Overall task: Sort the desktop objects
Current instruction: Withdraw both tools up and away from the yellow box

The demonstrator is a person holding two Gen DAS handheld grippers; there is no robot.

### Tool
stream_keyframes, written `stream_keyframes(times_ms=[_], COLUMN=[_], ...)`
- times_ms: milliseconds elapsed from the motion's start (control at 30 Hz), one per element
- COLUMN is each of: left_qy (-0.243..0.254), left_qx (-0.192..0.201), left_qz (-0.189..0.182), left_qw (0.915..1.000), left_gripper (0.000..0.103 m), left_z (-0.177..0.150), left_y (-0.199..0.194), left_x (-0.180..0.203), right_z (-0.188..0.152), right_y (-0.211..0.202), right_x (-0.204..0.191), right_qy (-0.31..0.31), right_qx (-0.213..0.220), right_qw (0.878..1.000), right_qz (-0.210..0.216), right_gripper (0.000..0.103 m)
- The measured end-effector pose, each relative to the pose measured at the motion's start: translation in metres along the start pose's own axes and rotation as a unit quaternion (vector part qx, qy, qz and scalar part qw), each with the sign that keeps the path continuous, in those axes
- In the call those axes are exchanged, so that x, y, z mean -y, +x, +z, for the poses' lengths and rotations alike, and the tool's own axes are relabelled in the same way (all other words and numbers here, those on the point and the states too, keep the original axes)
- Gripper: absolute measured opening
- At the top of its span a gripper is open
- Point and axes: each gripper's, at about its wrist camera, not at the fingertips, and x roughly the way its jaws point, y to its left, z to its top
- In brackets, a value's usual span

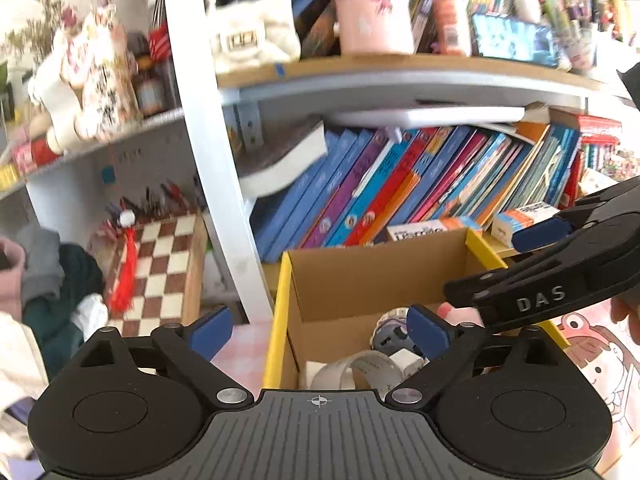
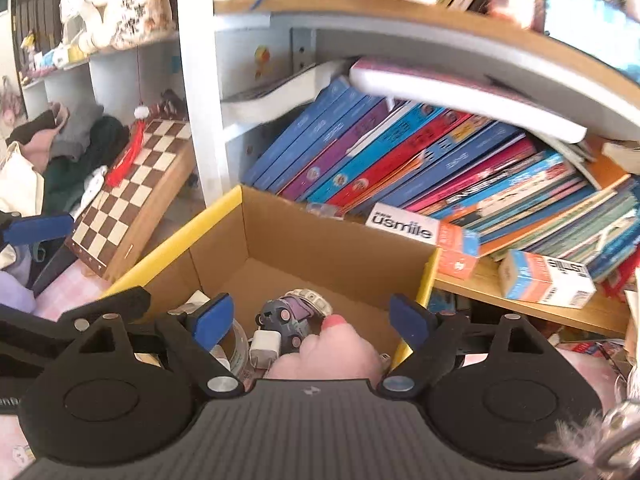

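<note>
A cardboard box (image 2: 340,240) with yellow edges stands in front of the bookshelf. Inside lie a pink soft toy (image 2: 328,352), a white charger plug (image 2: 264,346), a grey-purple watch (image 2: 290,316) and a tape roll (image 2: 236,344). My right gripper (image 2: 311,320) hangs open above them with nothing between its blue pads. My left gripper (image 1: 320,330) is open too, over the left edge of the box (image 1: 280,320), and holds nothing. The tape roll (image 1: 356,368) shows below it. The right gripper's fingers (image 1: 540,232) reach in from the right, over the box.
Slanted books (image 2: 400,152) fill the shelf behind the box, with small orange-and-white cartons (image 2: 544,276) in front of them. A chessboard (image 2: 132,196) leans at the left beside a pile of clothes (image 2: 72,140). Plush toys and a white bag (image 1: 248,32) sit on upper shelves.
</note>
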Motion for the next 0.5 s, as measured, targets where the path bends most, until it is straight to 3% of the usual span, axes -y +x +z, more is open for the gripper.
stream_keyframes(times_ms=[500], left_qy=[0.002], left_qx=[0.014], left_qz=[-0.013], left_qw=[0.9998], left_gripper=[0.099], left_z=[-0.013], left_y=[-0.056], left_x=[-0.017], right_z=[-0.044], right_y=[-0.070], right_x=[-0.021], right_qy=[0.023], right_qx=[0.009], right_qw=[0.998], right_qz=[-0.050], right_gripper=[0.093])
